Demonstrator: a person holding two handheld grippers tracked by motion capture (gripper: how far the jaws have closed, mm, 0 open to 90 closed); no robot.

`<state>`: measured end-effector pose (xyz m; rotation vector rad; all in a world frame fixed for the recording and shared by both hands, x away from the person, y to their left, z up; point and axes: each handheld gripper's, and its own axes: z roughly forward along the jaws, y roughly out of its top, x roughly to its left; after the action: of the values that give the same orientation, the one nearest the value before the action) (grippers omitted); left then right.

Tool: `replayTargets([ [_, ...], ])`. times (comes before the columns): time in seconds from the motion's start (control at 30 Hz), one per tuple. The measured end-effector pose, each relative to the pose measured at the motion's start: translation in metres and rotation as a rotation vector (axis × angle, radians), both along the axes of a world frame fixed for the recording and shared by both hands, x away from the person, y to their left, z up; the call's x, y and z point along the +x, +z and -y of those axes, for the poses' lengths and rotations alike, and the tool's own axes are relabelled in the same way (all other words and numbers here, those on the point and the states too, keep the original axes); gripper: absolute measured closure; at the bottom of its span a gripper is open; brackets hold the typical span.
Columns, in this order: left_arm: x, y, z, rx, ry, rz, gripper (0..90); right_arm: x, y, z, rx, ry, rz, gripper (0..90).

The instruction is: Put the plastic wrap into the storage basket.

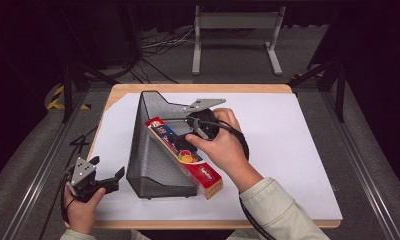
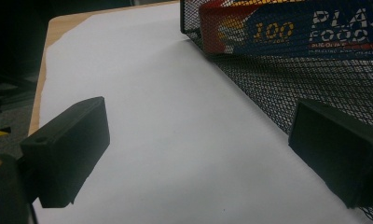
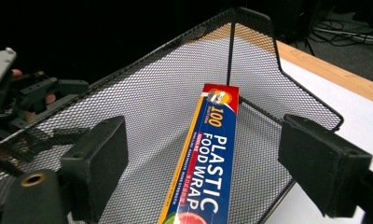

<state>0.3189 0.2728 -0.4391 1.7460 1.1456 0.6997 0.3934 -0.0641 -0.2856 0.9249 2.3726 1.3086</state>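
A black mesh basket [image 1: 153, 150] stands on the white sheet [image 1: 288, 150], its tall end toward the far side. A long plastic food wrap box [image 1: 188, 157] lies inside it, its near end poking out past the low front edge. My right gripper [image 1: 180, 142] hovers open just above the box; in the right gripper view its jaws straddle the box [image 3: 212, 154] without touching, with mesh [image 3: 152, 93] behind. My left gripper [image 1: 108, 167] is open and holds nothing at the basket's near left corner. Its own view shows the mesh wall [image 2: 292, 79] beside its right jaw.
The wooden table edge [image 1: 198, 88] frames the sheet. On the floor beyond the table are a grey metal stand [image 1: 235, 30] and loose cables [image 1: 158, 45]. Bare sheet lies to the right of the basket. Metal rails run along both table sides.
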Motion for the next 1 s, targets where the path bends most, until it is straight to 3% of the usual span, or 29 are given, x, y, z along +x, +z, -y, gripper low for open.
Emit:
replayTargets([
  [0.33, 0.002, 0.0, 0.001, -0.004, -0.004, 0.001, 6.1, -0.008, 0.004, 0.022, 0.003, 0.005, 0.014, 14.8],
  [0.53, 0.003, 0.0, 0.002, -0.001, -0.005, -0.001, 6.1, -0.009, 0.003, 0.048, -0.01, -0.021, 0.017, 13.0],
  [0.7, 0.004, 0.0, 0.004, -0.001, -0.009, -0.001, 6.1, -0.012, 0.004, 0.085, -0.004, -0.068, 0.019, 12.2],
  [1.0, 0.004, 0.0, 0.003, 0.003, -0.007, -0.003, 6.1, -0.018, 0.006, 0.124, -0.011, -0.112, 0.021, 11.1],
])
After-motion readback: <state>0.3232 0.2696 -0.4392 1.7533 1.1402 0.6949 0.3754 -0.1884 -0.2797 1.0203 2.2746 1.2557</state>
